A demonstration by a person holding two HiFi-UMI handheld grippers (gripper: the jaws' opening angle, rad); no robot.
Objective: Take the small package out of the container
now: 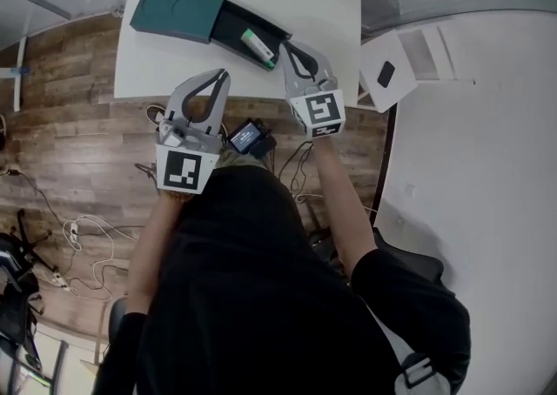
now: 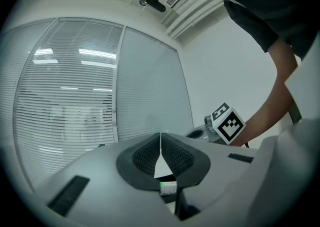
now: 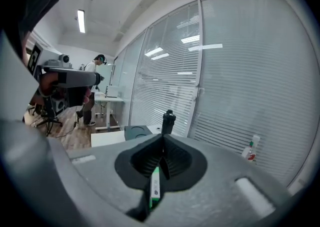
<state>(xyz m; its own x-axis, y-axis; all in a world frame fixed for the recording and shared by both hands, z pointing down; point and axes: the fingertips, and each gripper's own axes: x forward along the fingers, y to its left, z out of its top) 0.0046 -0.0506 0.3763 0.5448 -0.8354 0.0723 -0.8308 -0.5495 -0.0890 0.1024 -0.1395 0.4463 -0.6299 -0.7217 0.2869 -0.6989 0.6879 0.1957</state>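
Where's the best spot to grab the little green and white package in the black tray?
Probably its middle, pinched across its narrow width, coming down from above. The package lies flat and slanted in the open black tray, whose walls likely block a sideways reach. The right tool is nearest but shut, so it must open first.

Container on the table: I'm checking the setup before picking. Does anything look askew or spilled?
Nothing has spilled. The dark container sits skewed to the edge of the table, with the small package lying inside it. A green box sits at its left end.
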